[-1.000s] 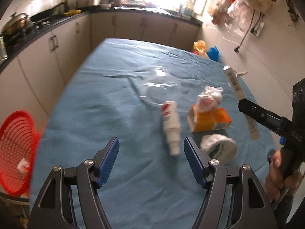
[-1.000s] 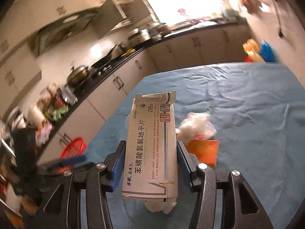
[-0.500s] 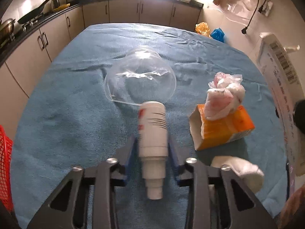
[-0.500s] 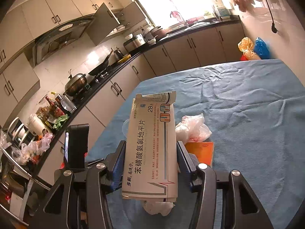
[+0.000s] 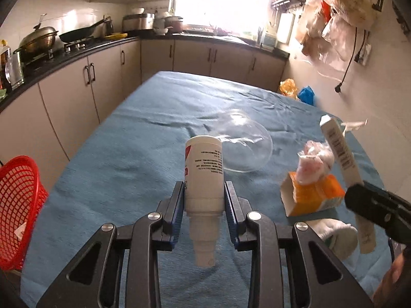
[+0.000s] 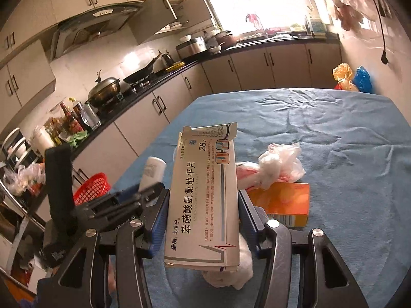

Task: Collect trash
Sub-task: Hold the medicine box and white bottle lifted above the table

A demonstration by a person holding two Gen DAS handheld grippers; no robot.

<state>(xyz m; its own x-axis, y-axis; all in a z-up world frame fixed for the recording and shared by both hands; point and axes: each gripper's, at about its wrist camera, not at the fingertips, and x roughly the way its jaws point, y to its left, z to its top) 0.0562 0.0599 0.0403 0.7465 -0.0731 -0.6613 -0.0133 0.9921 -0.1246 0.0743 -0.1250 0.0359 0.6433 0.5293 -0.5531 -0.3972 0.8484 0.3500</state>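
My left gripper (image 5: 204, 200) is shut on a white plastic bottle (image 5: 203, 174) with red print and holds it above the blue table cloth (image 5: 128, 154), cap end toward the camera. My right gripper (image 6: 203, 205) is shut on a white medicine box (image 6: 205, 195), held upright over the table; the box also shows in the left wrist view (image 5: 339, 151). On the cloth lie a clear plastic cup (image 5: 244, 143) on its side, an orange carton (image 5: 313, 197) with a crumpled plastic bag (image 5: 316, 161) on it, and a white crumpled wad (image 5: 334, 233).
A red mesh basket (image 5: 18, 205) stands off the table's left edge; it also shows in the right wrist view (image 6: 92, 187). Kitchen cabinets and a counter with pans run along the left and far side. Orange and blue bags (image 5: 298, 91) sit beyond the far right corner.
My left gripper closed on the white bottle and has lifted it off the cloth. My right gripper still holds the medicine box and has shifted a little.
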